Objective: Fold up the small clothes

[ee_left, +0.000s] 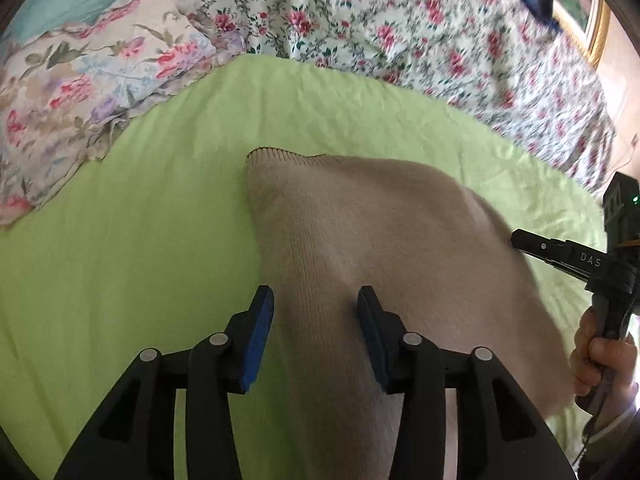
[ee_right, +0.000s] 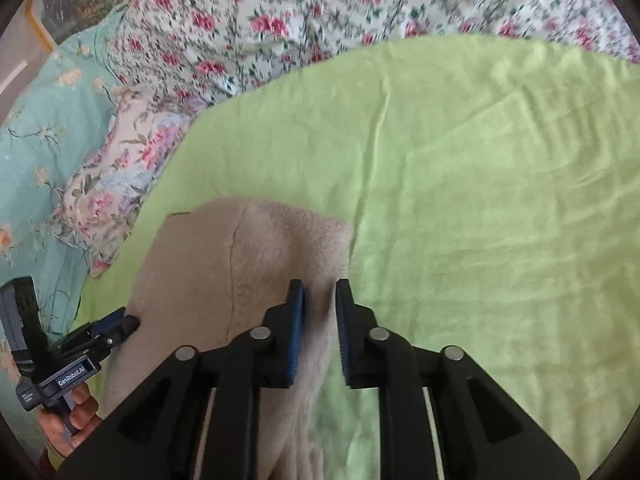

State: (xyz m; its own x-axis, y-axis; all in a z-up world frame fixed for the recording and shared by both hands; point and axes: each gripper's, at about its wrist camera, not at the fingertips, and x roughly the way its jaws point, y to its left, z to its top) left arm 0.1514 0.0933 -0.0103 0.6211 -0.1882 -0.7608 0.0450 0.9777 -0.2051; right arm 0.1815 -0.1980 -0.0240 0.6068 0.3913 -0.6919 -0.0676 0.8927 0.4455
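A beige knit garment [ee_left: 360, 232] lies on a lime green sheet [ee_left: 120, 260]. My left gripper [ee_left: 316, 300] is open, its blue-padded jaws straddling the garment's near left part. In the right wrist view the same garment [ee_right: 240, 264] lies at lower left. My right gripper [ee_right: 320, 292] has its jaws a narrow gap apart around a raised ridge of the garment's right edge. The right gripper also shows at the right edge of the left wrist view [ee_left: 520, 240], and the left gripper shows at lower left of the right wrist view [ee_right: 120, 324].
A floral quilt [ee_left: 400, 20] covers the bed behind the green sheet [ee_right: 480, 200]. A floral pillow [ee_left: 80, 92] lies at the left, with a teal floral cloth [ee_right: 48, 128] beside it. A gold picture frame [ee_left: 598, 28] is at the far right.
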